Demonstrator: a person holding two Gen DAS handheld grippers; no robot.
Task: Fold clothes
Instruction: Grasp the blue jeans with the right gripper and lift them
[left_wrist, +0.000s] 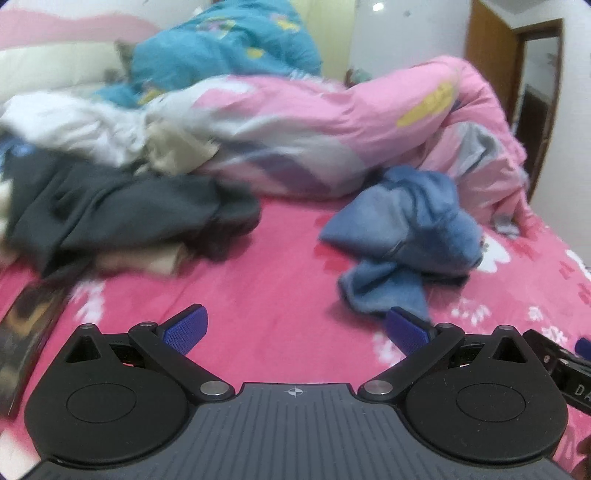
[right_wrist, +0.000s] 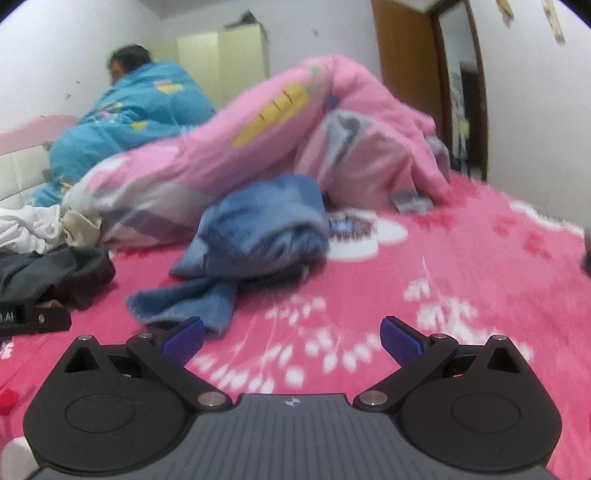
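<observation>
Pink floral bed (left_wrist: 280, 258) lies under both claws. Our left claw (left_wrist: 295, 328) and right claw (right_wrist: 291, 338) gape wide, holding nothing. We should pinch 2 separate edges of the crumpled blue garment (left_wrist: 406, 229) just ahead, then spread it flat.

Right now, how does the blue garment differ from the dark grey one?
The blue garment lies bunched alone on the pink sheet, near both open claws; the dark grey garment sprawls flatter over beige cloth, beside the white pile. Both are crumpled, unfolded.
</observation>
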